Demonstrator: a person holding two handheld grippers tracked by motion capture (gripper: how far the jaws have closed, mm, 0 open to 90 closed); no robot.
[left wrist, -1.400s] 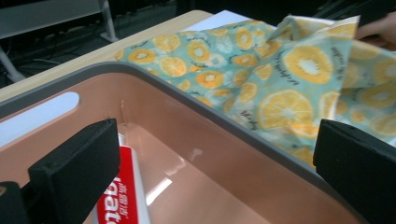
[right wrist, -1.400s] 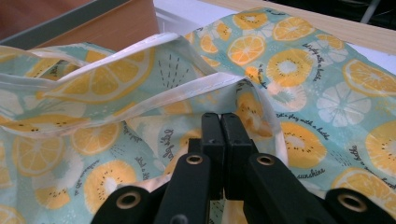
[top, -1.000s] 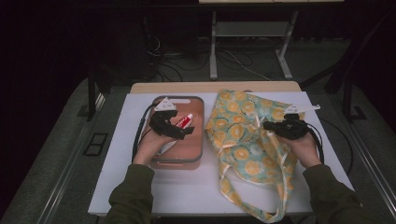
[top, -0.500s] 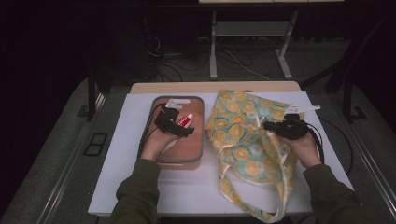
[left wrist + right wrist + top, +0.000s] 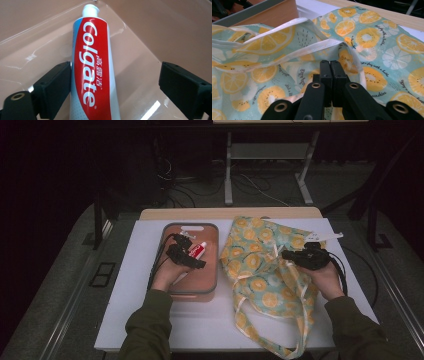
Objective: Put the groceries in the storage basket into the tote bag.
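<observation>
The toothpaste tube (image 5: 92,72) lies flat in the pink tray (image 5: 210,285), its long axis along the left gripper's (image 5: 115,87) line of sight and its white cap pointing away toward the tray's far wall. The left gripper's jaws stand wide apart around the tube: one touches its side, with open room before the other. Beside the tray, the right gripper (image 5: 330,67) is clamped on the fruit-print bag (image 5: 374,42) near its white-trimmed edge.

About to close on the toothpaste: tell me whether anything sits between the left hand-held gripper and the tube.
Nothing visible does. The left hand-held gripper is open, its jaws either side of the toothpaste tube lying in the pink tray. One jaw is against the tube's side; the other stands apart across bare tray.
</observation>
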